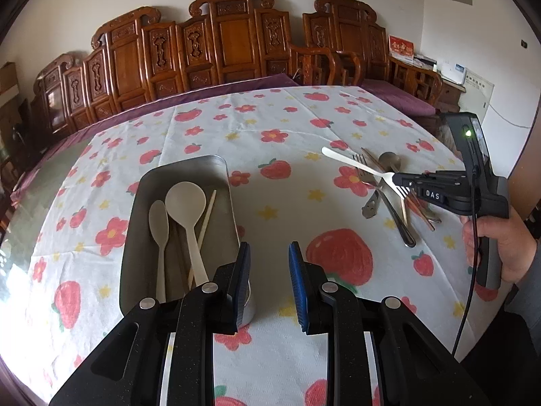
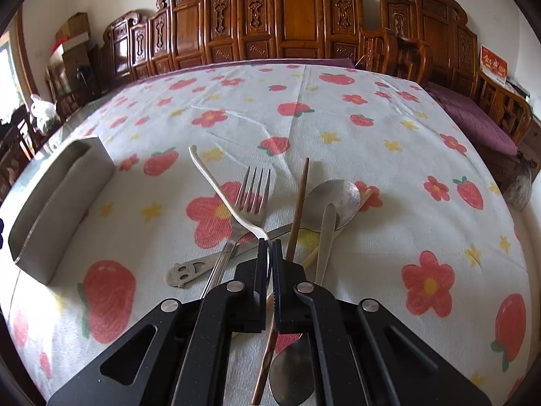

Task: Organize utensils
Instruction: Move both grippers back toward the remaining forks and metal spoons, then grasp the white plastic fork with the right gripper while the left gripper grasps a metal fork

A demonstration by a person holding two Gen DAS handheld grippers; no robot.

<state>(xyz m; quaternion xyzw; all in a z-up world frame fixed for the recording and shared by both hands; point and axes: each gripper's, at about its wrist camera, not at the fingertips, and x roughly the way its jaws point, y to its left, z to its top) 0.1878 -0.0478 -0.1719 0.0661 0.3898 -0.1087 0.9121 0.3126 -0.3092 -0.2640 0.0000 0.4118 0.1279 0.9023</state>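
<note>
My right gripper point(image 2: 268, 242) is shut on the tine end of a white plastic fork point(image 2: 216, 189), whose handle slants up and to the left above the pile. In the left wrist view the same gripper point(image 1: 399, 180) holds the fork point(image 1: 355, 164) over the heap. Beneath it lie a metal fork point(image 2: 252, 196), a metal spoon point(image 2: 338, 199), a brown chopstick point(image 2: 299, 203) and a smiley-ended handle point(image 2: 184, 272). My left gripper point(image 1: 269, 250) is open with nothing in it, beside the metal tray point(image 1: 233, 209). The tray holds two white spoons point(image 1: 186, 199) and a pale chopstick point(image 1: 207, 218).
A flower-and-strawberry cloth point(image 1: 277, 128) covers the table. Carved wooden chairs point(image 1: 236, 40) with purple cushions line the far edge. A person's hand point(image 1: 500, 247) grips the right tool, and a black cable hangs from it. Another metal spoon point(image 2: 290, 379) lies under the right gripper.
</note>
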